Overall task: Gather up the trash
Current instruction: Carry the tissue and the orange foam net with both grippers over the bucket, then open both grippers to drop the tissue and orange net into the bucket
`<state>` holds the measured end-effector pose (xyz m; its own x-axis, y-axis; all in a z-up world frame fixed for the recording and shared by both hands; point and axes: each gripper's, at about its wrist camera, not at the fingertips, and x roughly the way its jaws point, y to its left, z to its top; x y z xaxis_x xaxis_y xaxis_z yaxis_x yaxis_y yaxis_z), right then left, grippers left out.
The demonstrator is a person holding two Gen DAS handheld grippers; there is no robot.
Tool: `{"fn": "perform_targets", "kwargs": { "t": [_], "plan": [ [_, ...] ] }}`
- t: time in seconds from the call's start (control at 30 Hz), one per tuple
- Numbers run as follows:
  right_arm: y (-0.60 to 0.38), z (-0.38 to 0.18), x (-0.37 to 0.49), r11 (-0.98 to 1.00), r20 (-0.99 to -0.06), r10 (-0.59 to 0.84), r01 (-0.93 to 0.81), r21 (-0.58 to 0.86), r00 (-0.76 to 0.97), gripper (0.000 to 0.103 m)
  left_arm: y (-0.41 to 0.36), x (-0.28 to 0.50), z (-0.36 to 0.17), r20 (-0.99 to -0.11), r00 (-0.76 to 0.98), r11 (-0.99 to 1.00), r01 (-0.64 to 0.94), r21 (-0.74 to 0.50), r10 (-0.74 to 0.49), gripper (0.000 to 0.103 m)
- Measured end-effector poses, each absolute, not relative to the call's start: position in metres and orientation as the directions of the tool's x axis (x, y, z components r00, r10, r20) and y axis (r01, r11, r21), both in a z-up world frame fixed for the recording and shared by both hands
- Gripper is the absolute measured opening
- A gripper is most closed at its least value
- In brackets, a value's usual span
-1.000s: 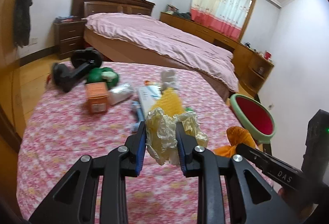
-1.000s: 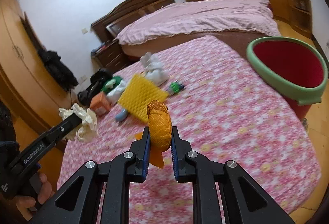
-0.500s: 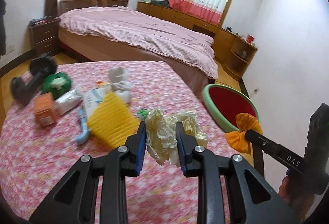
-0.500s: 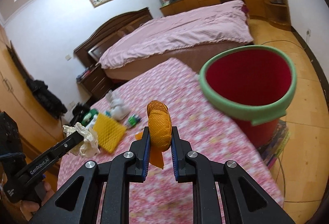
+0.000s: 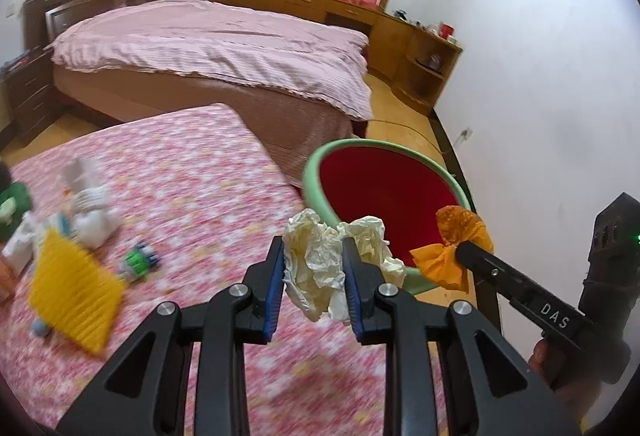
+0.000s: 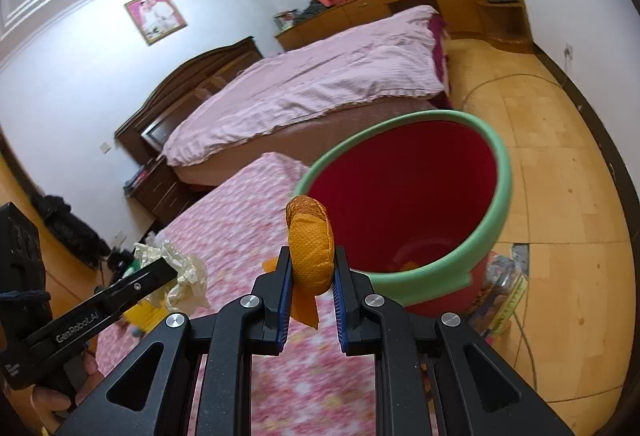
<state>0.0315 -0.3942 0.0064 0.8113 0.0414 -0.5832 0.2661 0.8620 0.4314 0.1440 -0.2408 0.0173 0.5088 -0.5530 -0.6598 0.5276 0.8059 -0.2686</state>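
On the desk's [image 5: 208, 164] pink floral cloth, far left, a yellow ridged piece [image 5: 74, 292], a white bundle [image 5: 90, 196] and a small green and white item [image 5: 140, 260] lie uncollected, all blurred.

The left gripper [image 5: 314, 268] is clamped on a crumpled cream paper wad [image 5: 316, 260], jaws narrowed to the wad's width. It sits over the desk edge, just short of the bin's [image 5: 320, 172] green rim. Released here, the wad would likely land on the cloth or glance off the rim to the floor. Loose folds spill past the right jaw and could snag on it at release.

The right gripper [image 6: 311, 276] pinches an orange mesh wrapper [image 6: 310, 252], jaws nearly closed, near the bin's [image 6: 502, 192] near rim in both views. Whether it is fully over the red opening I cannot tell. A tail hanging below the jaws may catch. With both grippers converging on 1 opening, they could knock together.
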Motion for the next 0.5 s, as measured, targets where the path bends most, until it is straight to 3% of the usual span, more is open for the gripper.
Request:
{"fn": "perform_targets", "kwargs": {
  "t": [0.5],
  "plan": [
    [-0.453, -0.012, 0.044, 0.843, -0.596, -0.041, 0.348, 0.41, 0.802, 0.021, -0.323, 0.185, -0.01, -0.681, 0.432, 0.755, 0.593, -0.278, -0.591, 0.027]
  ]
}}
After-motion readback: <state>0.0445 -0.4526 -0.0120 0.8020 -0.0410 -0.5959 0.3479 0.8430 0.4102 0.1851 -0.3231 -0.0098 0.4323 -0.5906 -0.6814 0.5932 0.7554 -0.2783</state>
